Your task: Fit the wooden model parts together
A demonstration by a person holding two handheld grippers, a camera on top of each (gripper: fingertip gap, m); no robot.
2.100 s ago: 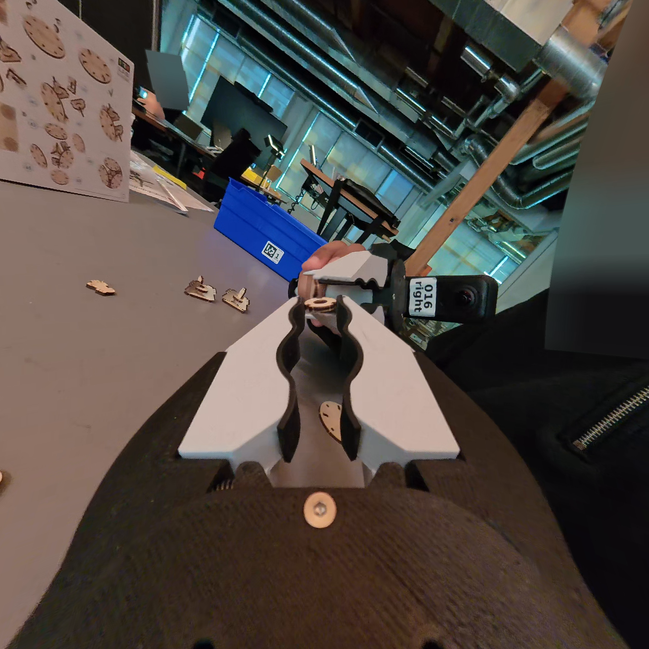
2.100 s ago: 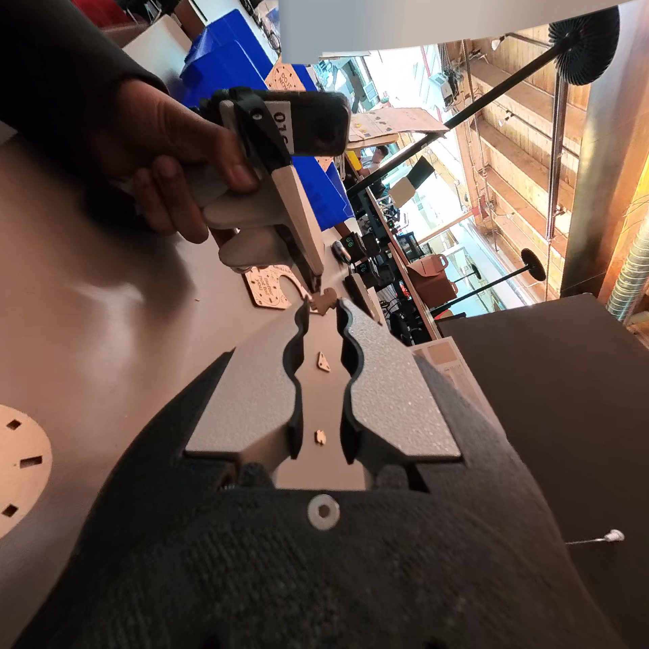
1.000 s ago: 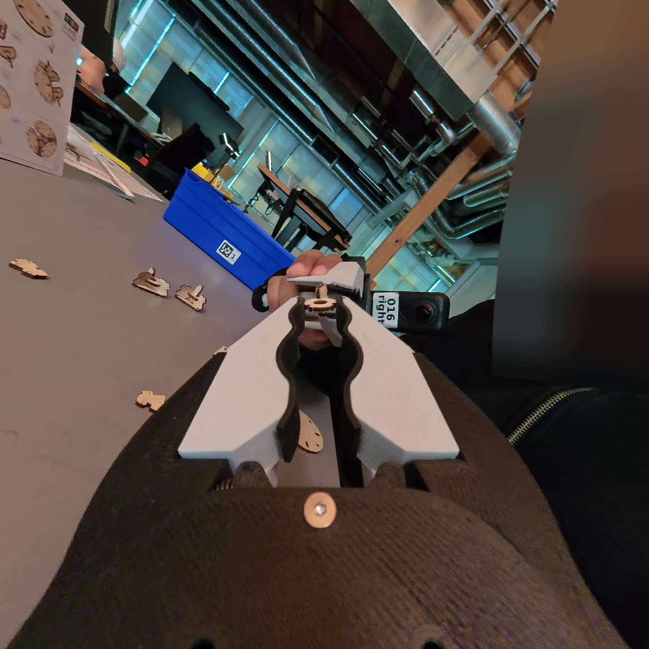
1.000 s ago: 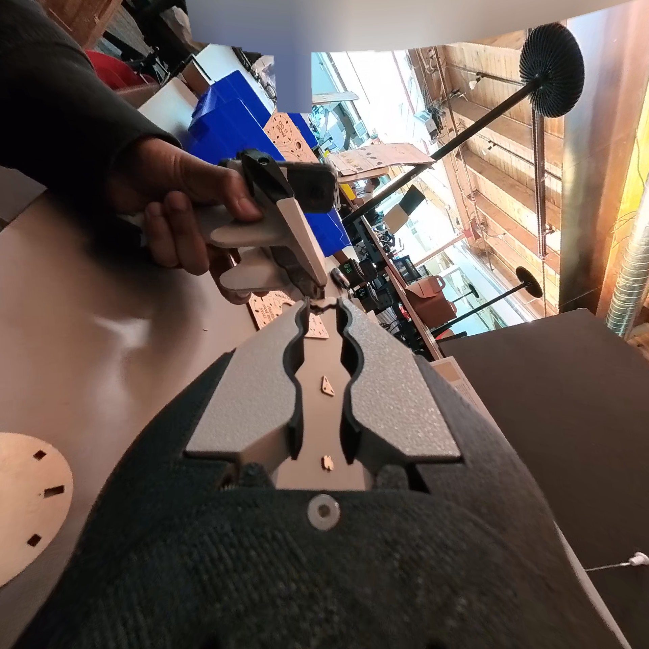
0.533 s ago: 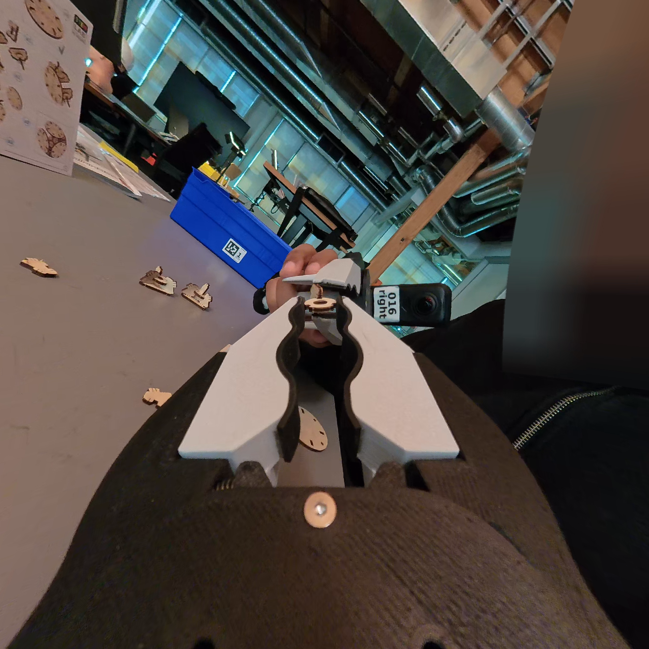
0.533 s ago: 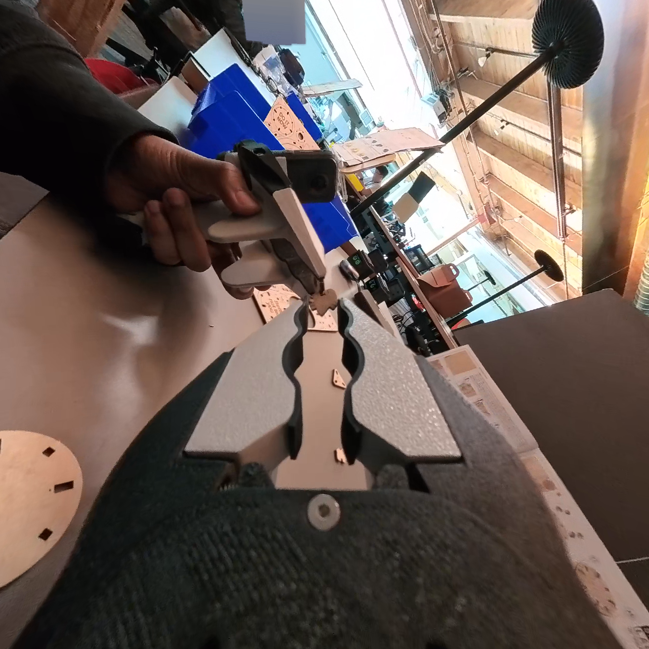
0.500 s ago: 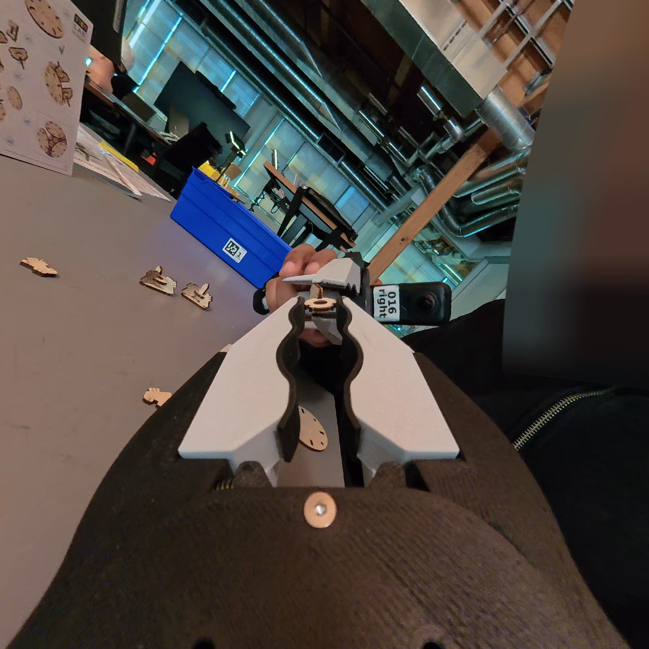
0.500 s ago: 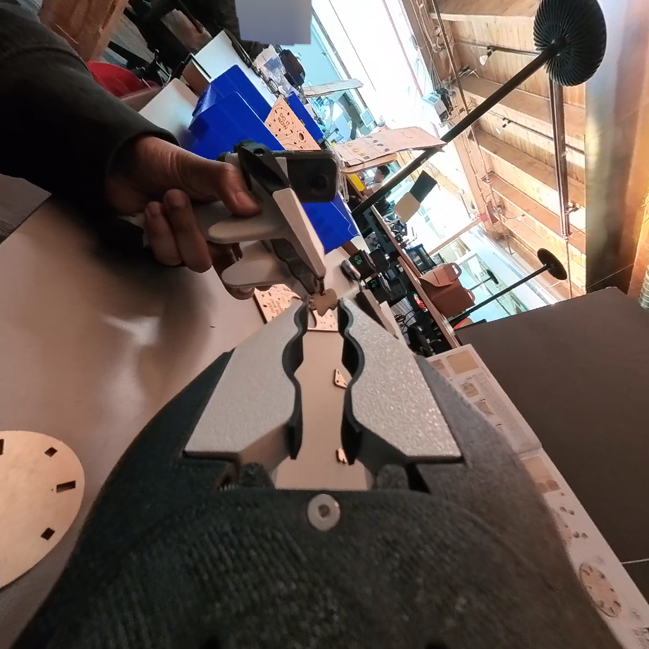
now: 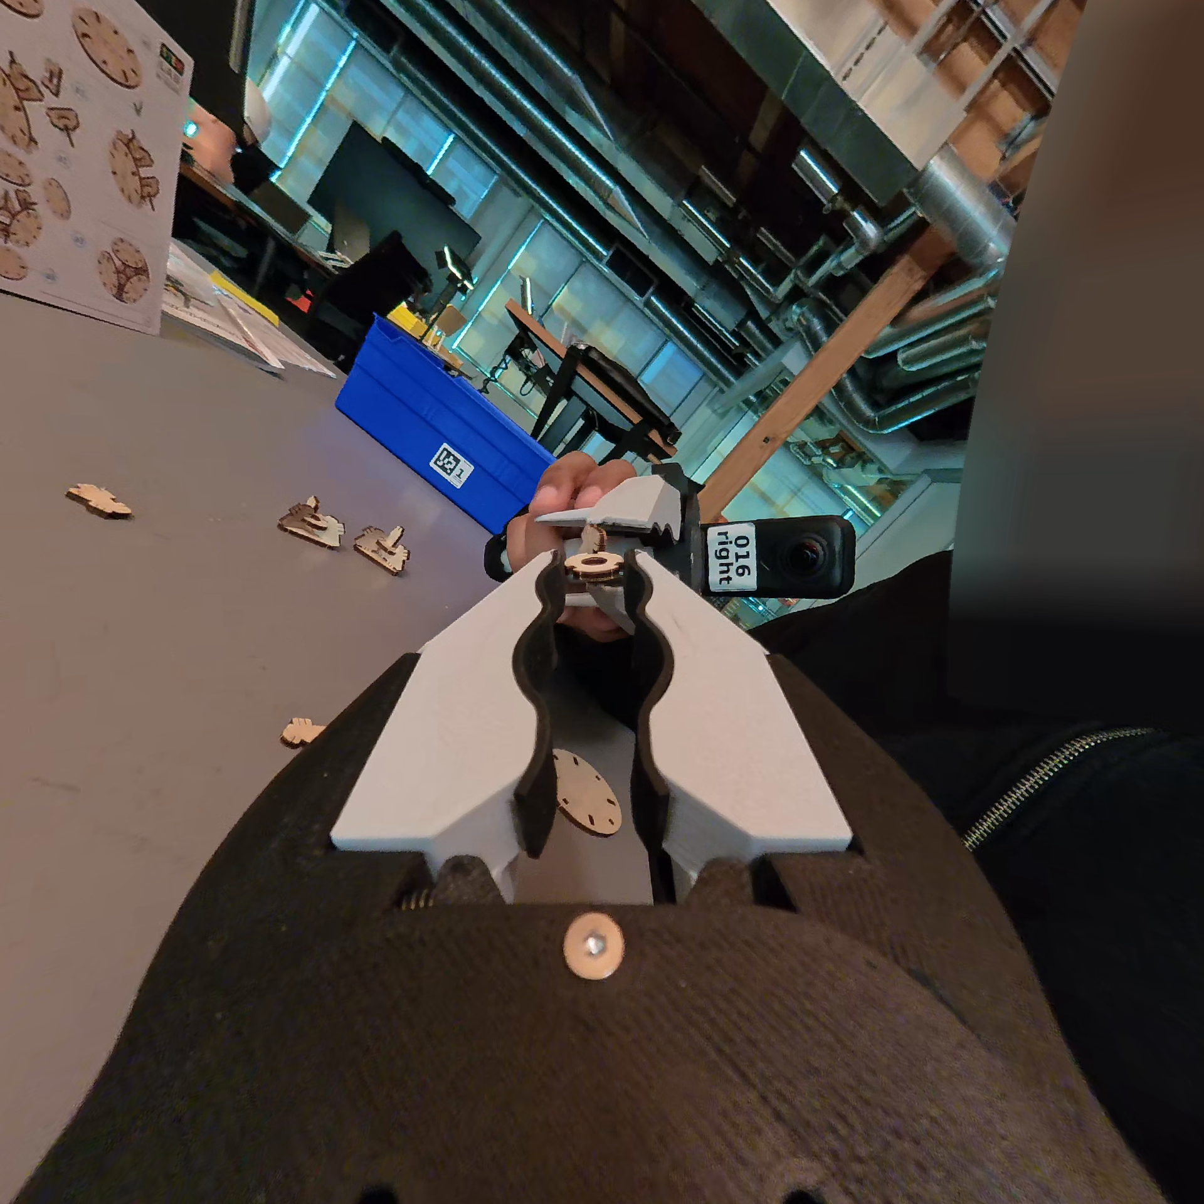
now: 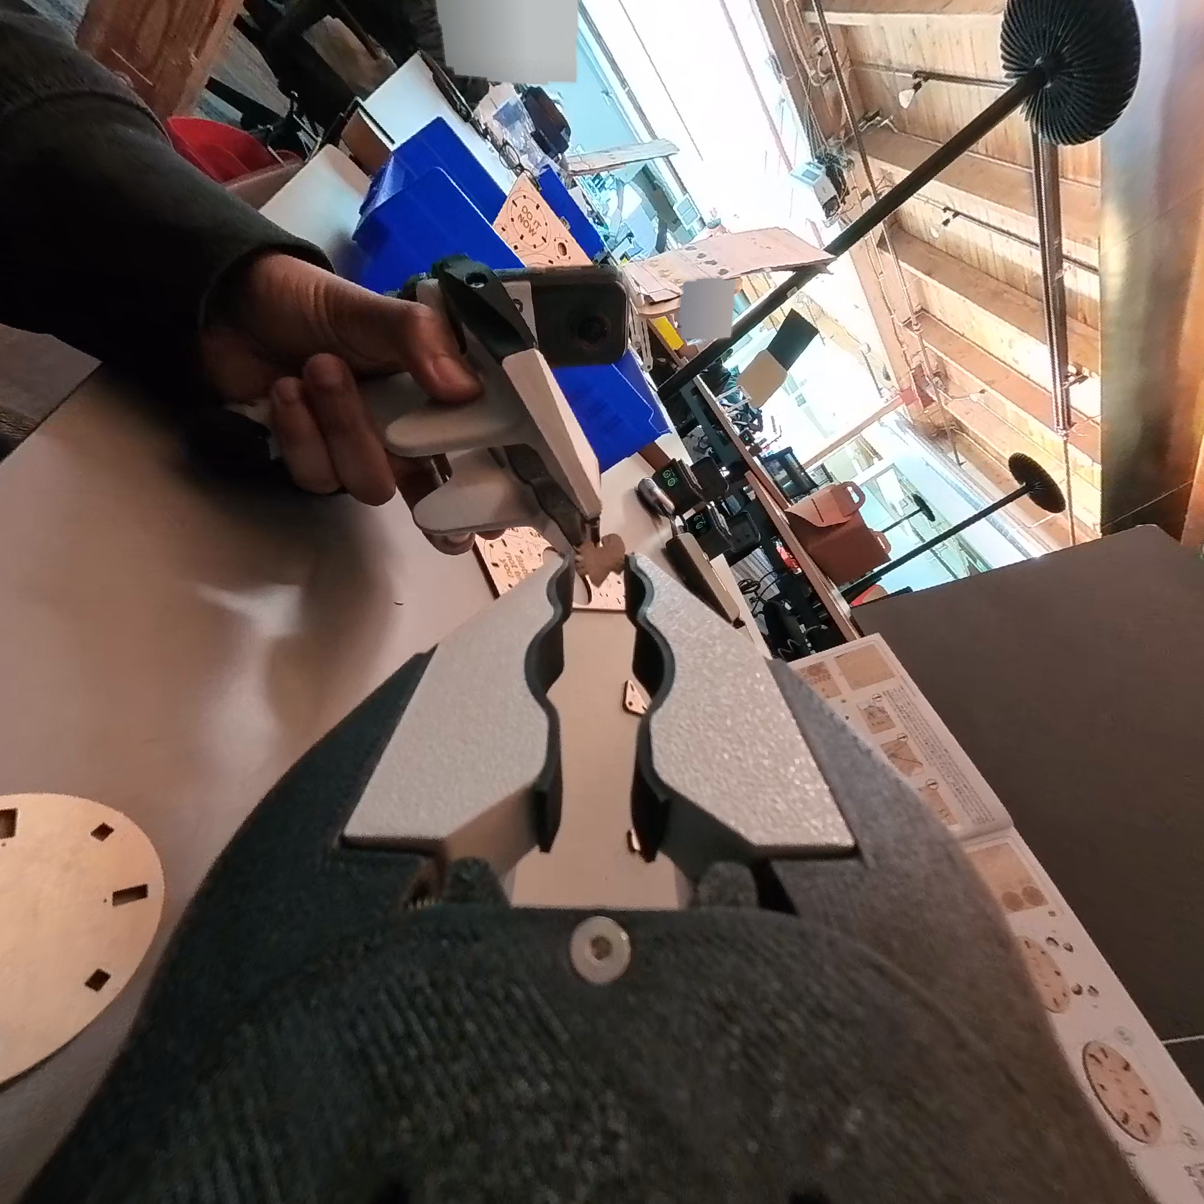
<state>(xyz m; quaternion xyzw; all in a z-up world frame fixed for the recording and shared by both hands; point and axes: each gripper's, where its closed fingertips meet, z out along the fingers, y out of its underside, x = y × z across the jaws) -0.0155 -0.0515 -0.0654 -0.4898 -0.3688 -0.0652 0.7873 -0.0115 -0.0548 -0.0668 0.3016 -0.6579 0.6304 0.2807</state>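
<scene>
The left gripper [image 9: 591,565] kept its jaws clamped on a small wooden gear ring [image 9: 593,564] above the worktop [image 9: 163,619], while the right gripper [image 10: 596,565], still pinching a wooden peg piece [image 10: 601,554], had edged just beside it.

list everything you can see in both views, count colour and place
wooden ring: one, pale, clamped flat at the left gripper's tips
flat wooden piece: one, brown, gripped at the right gripper's tips, touching the ring
small wooden cut-outs: several, tan, scattered on the table
wooden discs: two seen, pale with slots, on the table
table: one, grey
blue bins: at least two, far table edge
printed sheets: several, white, along the table edges
left gripper: grey fingers, black pads
right gripper: the same
hands: two, dark sleeves
</scene>
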